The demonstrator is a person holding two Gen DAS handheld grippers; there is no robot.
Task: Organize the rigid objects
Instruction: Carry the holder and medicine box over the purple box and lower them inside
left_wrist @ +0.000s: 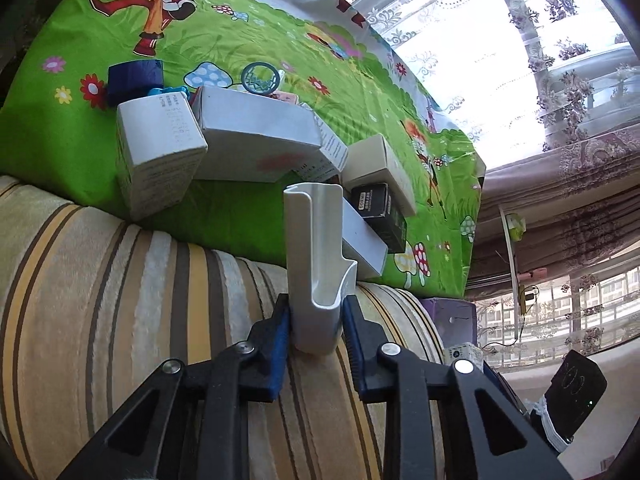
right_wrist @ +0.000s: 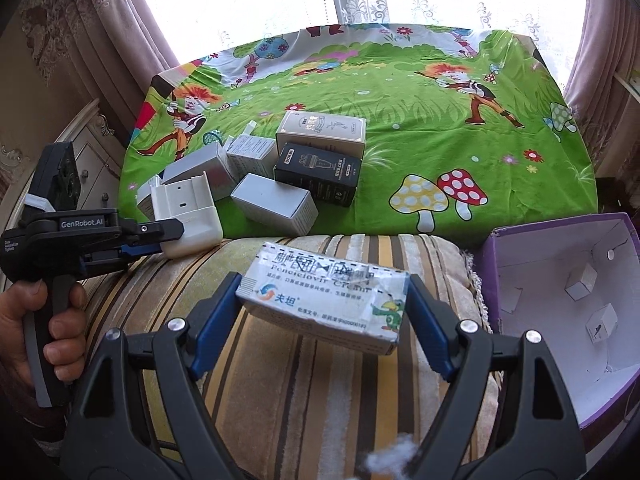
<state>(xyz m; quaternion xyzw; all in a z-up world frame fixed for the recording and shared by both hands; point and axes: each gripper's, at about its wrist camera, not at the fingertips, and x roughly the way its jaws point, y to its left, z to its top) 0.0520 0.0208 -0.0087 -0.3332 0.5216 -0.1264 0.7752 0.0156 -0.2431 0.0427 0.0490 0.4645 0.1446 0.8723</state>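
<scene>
My left gripper (left_wrist: 316, 316) is shut on a white plastic holder (left_wrist: 316, 264), held above the striped cushion (left_wrist: 120, 320); it also shows in the right wrist view (right_wrist: 188, 212) at the left. My right gripper (right_wrist: 324, 316) is shut on a white medicine box (right_wrist: 324, 300) with blue print, above the cushion. A pile of boxes lies on the green cartoon cloth (right_wrist: 420, 120): a beige box (right_wrist: 322, 128), a black box (right_wrist: 320, 172), a grey box (right_wrist: 276, 204) and several white ones (left_wrist: 256, 136).
An open purple box (right_wrist: 492, 272) with white lining stands at the right and holds two small white cubes (right_wrist: 582, 286). Curtains and a window are behind the table. A white cabinet (right_wrist: 92, 140) stands at the left.
</scene>
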